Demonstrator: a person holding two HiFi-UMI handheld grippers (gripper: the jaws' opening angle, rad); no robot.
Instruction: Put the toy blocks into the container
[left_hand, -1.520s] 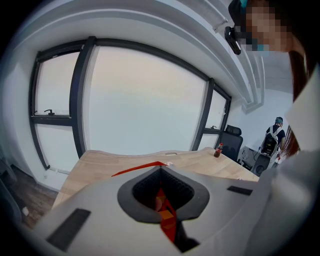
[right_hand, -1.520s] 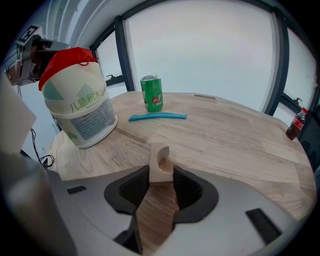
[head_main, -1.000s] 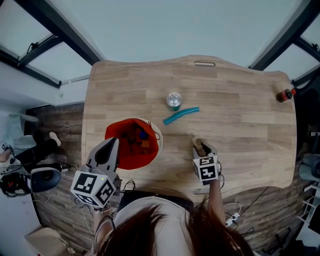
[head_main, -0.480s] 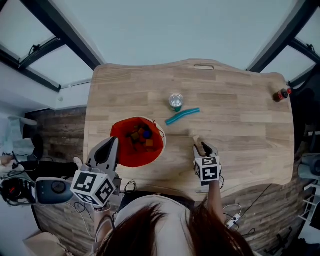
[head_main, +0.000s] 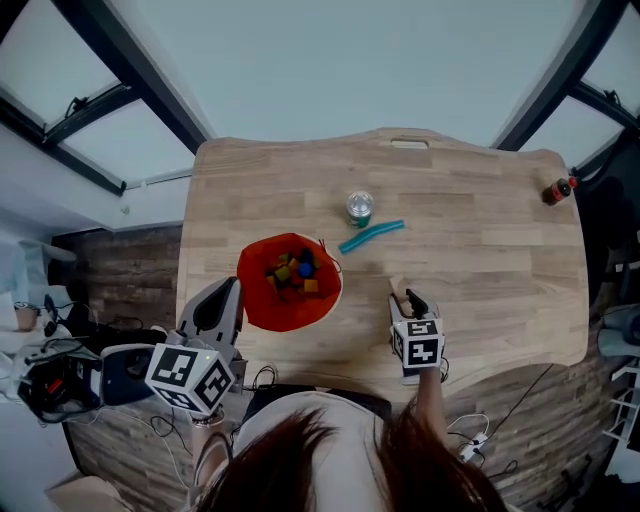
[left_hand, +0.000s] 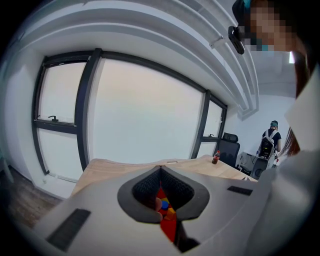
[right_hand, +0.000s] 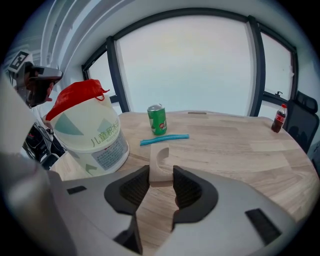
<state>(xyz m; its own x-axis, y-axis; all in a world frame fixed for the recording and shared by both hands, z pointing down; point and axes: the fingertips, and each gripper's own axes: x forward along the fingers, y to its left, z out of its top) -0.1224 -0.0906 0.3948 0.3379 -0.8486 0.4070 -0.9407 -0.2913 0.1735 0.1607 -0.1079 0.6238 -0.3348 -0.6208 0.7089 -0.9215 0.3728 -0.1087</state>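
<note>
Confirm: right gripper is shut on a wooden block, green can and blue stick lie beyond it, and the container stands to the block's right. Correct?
One slip: the container stands to the left of the wooden block, not its right, as the right gripper view shows. The rest holds: the right gripper is shut on the wooden block, with the green can and blue stick beyond it.

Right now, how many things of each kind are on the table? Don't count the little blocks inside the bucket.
1 white plastic bucket with red lining
1 green drink can
1 turquoise stick
1 pale wooden arch block, between the jaws of the right gripper
1 small dark bottle with red cap
Total: 5
</note>
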